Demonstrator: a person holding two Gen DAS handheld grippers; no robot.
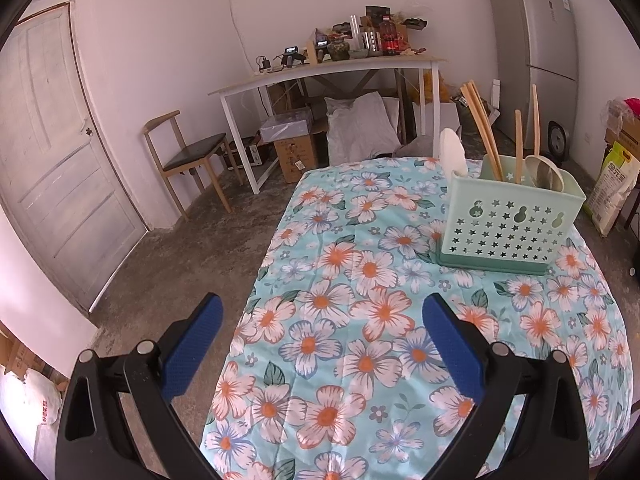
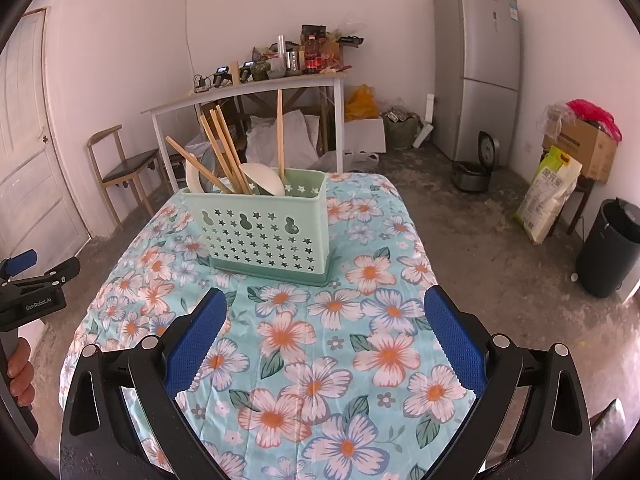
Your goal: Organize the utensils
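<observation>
Holder: pale green perforated plastic utensil caddy (image 2: 264, 232) stands mid-counter (image 2: 360, 360), wooden chopsticks (image 2: 224, 148) and spoons upright inside, seemingly sorted.
Left hand-held gripper (image 1: 322, 356): wide, empty, hovering.
Right hand-held gripper (image 2: 326, 352): wide, empty, likely finished.

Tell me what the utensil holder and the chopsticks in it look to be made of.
Utensil holder: likely moulded plastic, matte mint green, with clean star-shaped cutouts. Chopsticks: probably bamboo or wood, pale tan, unglossed; grain too small to tell.
</observation>
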